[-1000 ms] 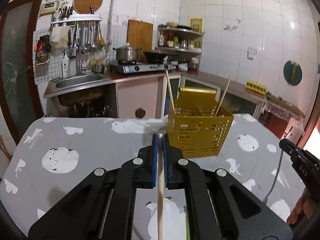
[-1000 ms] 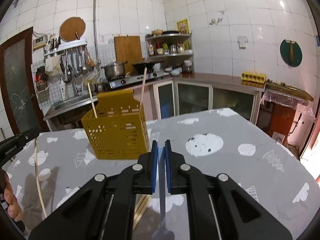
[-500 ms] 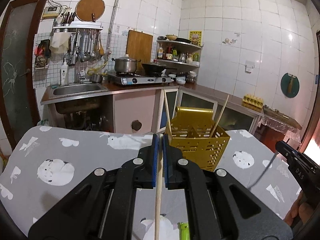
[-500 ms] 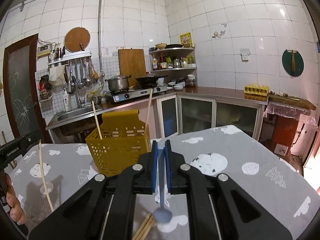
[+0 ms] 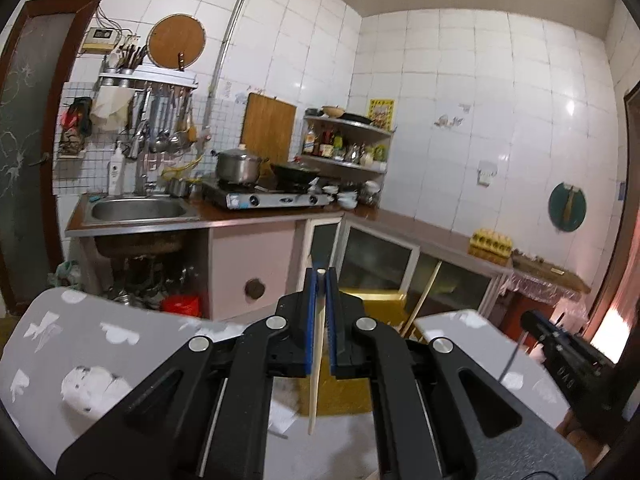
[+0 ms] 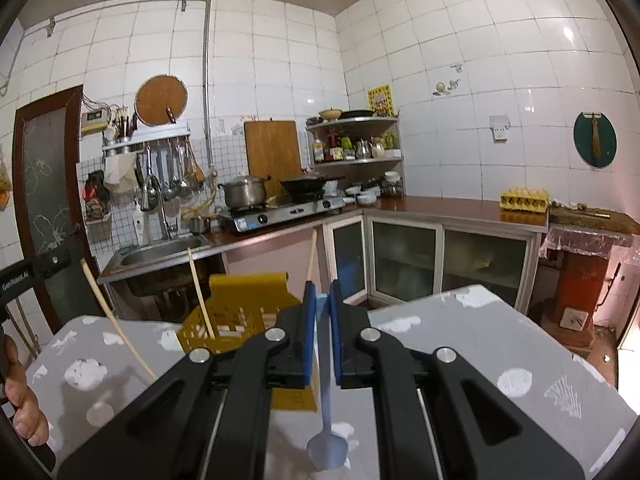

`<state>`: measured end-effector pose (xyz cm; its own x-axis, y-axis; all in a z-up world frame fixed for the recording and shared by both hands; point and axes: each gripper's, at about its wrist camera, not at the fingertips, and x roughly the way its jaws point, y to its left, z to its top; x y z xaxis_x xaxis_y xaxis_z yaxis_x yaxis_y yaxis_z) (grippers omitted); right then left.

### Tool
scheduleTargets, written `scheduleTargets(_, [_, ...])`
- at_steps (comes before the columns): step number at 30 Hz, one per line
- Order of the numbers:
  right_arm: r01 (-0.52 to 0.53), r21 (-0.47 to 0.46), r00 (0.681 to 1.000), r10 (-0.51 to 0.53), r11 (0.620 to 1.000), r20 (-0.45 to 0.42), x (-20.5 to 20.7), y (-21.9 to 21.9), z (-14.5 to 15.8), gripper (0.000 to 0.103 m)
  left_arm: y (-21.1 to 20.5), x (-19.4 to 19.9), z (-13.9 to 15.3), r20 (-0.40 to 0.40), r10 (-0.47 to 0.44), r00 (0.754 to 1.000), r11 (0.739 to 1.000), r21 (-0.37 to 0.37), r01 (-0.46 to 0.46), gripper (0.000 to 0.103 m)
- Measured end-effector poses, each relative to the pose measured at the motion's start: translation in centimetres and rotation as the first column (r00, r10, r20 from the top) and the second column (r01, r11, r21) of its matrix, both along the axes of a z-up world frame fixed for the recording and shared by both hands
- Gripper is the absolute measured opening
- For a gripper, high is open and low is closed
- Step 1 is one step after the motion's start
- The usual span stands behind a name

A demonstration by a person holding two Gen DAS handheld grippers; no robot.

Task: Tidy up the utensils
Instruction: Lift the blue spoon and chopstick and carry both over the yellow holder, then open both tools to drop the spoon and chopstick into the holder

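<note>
Above the grey table (image 6: pixel 460 320), left tool (image 5: pixel 320 280) clamps a chopstick (image 5: pixel 316 360) upright — right tool (image 6: pixel 322 292) clamps a spoon (image 6: pixel 326 436), bowl down.

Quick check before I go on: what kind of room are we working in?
A home kitchen, most likely: a steel sink, a two-burner gas stove carrying a lidded pot, and ladles on a wall rack.

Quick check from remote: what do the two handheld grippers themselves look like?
Both match: the left gripper and right gripper have matte black angular linkage arms, silver round pivot bolts and blue finger pads. White lettering marks the black bodies. Bare fingers show; no sleeve visible.
</note>
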<state>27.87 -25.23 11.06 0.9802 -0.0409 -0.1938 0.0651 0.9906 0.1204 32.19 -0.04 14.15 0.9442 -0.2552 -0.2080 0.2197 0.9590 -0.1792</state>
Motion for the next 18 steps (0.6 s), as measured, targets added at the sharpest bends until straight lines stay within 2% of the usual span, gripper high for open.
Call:
scheduleTargets(8, [-0.03, -0.028, 0.996, 0.032, 0.999, 0.084, 2.1, 1.3, 5.0, 0.008, -1.7, 1.5, 6.1, 0.085, -0.044, 0.995, 0.999, -0.012, 0.045, 0.003])
scheduleTargets(14, [-0.042, -0.025, 0.994, 0.044, 0.999, 0.099, 4.3, 2.1, 7.2, 0.007, -2.0, 2.8, 9.9, 0.144, -0.031, 0.989, 0.999, -0.02, 0.035, 0.003])
scheduleTargets(18, [-0.049, -0.007, 0.995, 0.05, 0.999, 0.087, 7.0, 2.5, 7.7, 0.007, -2.4, 4.7, 10.0, 0.149, -0.026, 0.989, 0.999, -0.017, 0.029, 0.003])
